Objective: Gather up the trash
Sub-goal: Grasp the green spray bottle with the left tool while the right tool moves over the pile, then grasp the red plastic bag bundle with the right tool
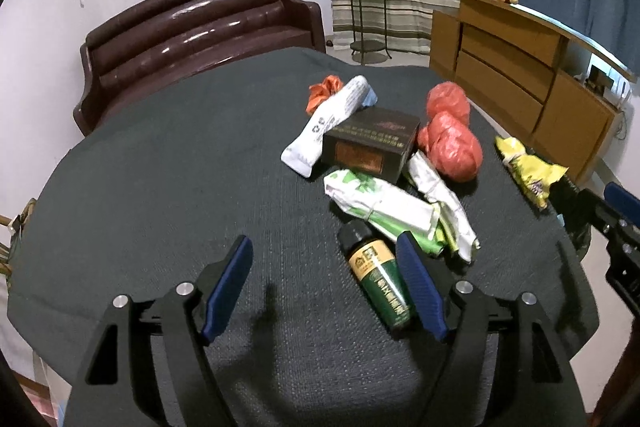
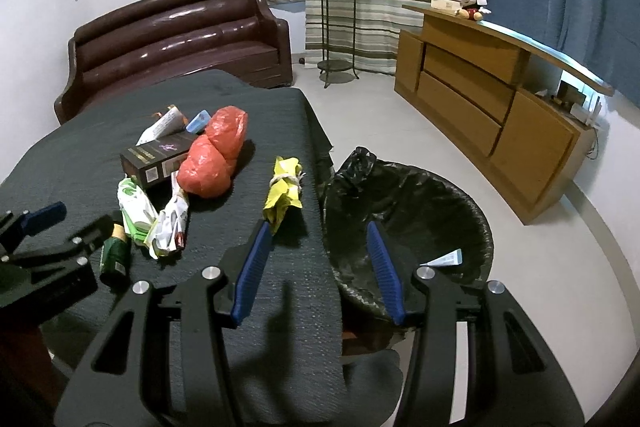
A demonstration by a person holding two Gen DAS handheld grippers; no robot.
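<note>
On the dark cloth-covered table point(image 1: 168, 187) lies a heap of trash: a green bottle point(image 1: 378, 279), green-and-white wrappers point(image 1: 380, 205), a dark box point(image 1: 370, 143), a white packet point(image 1: 324, 125), a red plastic bag point(image 1: 452, 143) and a yellow wrapper point(image 1: 528, 171). My left gripper point(image 1: 324, 243) is open over the table. The bottle lies between its fingers, close to the right pad point(image 1: 420, 287). My right gripper point(image 2: 318, 227) is open and empty at the table's right edge, with the yellow wrapper point(image 2: 284, 191) just ahead of its left finger. Below its right finger stands a bin with a black liner point(image 2: 420, 195).
A brown leather sofa point(image 1: 192, 39) stands behind the table. A wooden cabinet point(image 2: 500, 115) runs along the right wall, and a metal plant stand point(image 2: 338, 27) is in front of the curtains. A small white-and-blue item point(image 2: 448, 259) lies in the bin.
</note>
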